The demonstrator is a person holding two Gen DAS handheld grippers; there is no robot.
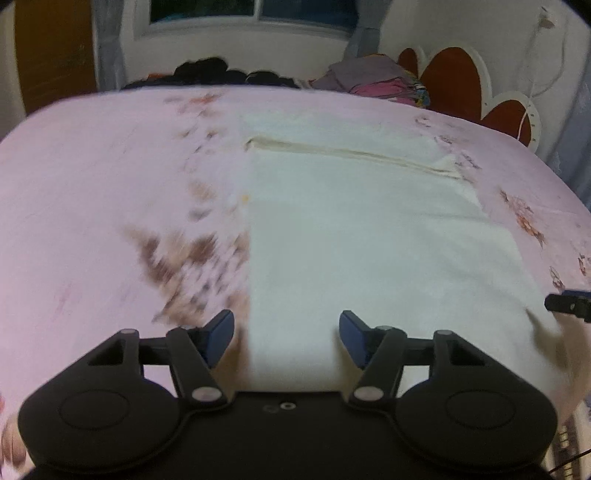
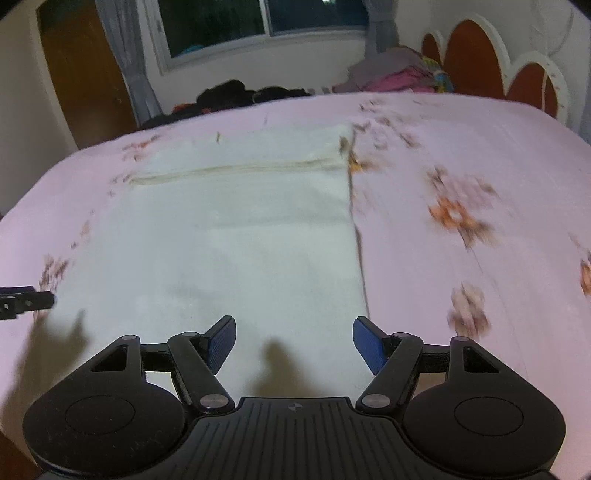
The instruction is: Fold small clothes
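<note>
A cream-white garment [image 1: 351, 240] lies flat on the pink flowered bedsheet [image 1: 92, 184], with a seam or folded edge [image 1: 351, 152] running across its far part. My left gripper [image 1: 286, 325] hovers over the garment's near left edge, open, with nothing between its blue pads. In the right wrist view the same garment [image 2: 240, 240] fills the middle, and my right gripper [image 2: 294, 328] stands open above its near right edge, empty. One finger of the right gripper [image 1: 569, 306] shows at the left wrist view's right border. A finger of the left gripper [image 2: 26, 300] shows at the right wrist view's left border.
At the bed's far side lie a heap of dark clothes [image 1: 221, 72] and a stack of grey, pink and patterned clothes [image 1: 380, 81]. A red and white scalloped headboard [image 1: 454, 77] stands to the right. Behind are a window [image 2: 258, 22] and a wooden door [image 2: 85, 74].
</note>
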